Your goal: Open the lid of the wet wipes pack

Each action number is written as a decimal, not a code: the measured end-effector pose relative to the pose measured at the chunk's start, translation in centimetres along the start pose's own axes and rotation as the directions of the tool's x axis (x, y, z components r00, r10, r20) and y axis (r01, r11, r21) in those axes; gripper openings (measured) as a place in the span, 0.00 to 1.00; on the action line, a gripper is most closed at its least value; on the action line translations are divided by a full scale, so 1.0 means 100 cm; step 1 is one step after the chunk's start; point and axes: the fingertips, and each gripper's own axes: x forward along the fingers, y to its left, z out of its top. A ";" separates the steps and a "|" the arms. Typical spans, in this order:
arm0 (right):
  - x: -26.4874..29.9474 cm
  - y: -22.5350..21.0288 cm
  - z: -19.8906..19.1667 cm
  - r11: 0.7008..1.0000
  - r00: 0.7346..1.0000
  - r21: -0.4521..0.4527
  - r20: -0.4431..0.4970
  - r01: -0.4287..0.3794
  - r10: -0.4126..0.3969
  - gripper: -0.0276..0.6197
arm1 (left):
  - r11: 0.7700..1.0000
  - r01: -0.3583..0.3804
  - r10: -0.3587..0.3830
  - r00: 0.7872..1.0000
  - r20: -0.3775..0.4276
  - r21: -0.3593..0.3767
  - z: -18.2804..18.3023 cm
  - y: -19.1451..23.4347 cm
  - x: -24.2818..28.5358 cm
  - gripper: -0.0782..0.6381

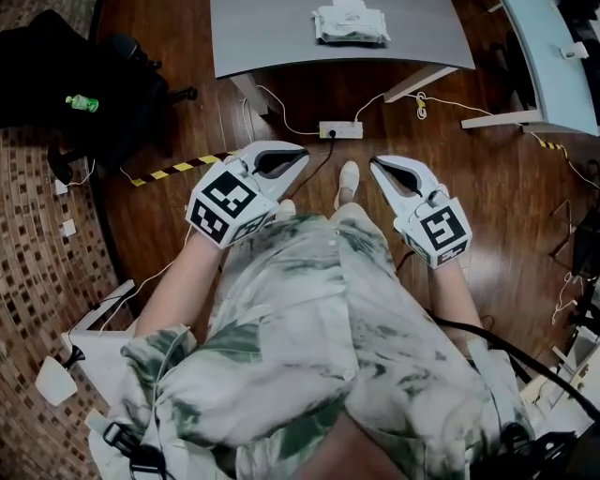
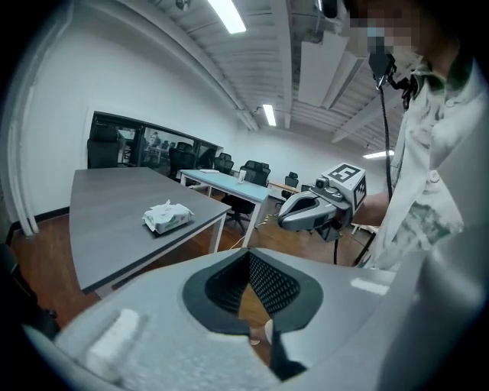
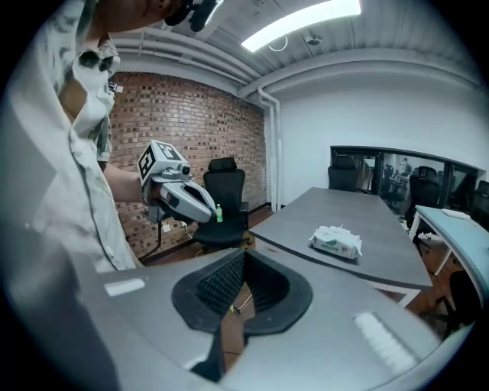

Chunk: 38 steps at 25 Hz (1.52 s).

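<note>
The wet wipes pack (image 1: pixel 350 25) is white and lies with its lid closed on the grey table (image 1: pixel 272 42), far ahead of me. It also shows in the left gripper view as the pack (image 2: pixel 166 216) and in the right gripper view as the pack (image 3: pixel 336 241). My left gripper (image 1: pixel 302 155) and right gripper (image 1: pixel 375 161) hang close to my body over the wooden floor, well short of the table. Both are shut with nothing between their jaws. Each gripper view shows its own jaws meeting and the other gripper (image 2: pixel 306 208) (image 3: pixel 179 195).
A white power strip (image 1: pixel 340 129) with cables lies on the floor under the table's front edge. A black office chair (image 1: pixel 94 84) with a green bottle (image 1: pixel 82 103) stands at the left. A light blue table (image 1: pixel 558 66) is at the right. Yellow-black tape (image 1: pixel 178 170) marks the floor.
</note>
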 end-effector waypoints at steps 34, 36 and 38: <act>-0.298 0.283 -0.127 1.000 0.998 -0.013 0.058 0.015 -0.014 0.05 | 0.999 -0.008 0.006 0.999 0.054 0.035 -0.109 -0.375 -0.088 0.11; -0.302 0.292 -0.126 1.000 0.997 -0.010 0.070 0.022 -0.021 0.05 | 0.999 -0.006 0.004 0.999 0.054 0.042 -0.114 -0.385 -0.096 0.11; -0.304 0.302 -0.125 1.000 0.996 -0.009 0.081 0.026 -0.025 0.05 | 0.999 0.001 -0.004 0.998 0.055 0.052 -0.118 -0.393 -0.101 0.11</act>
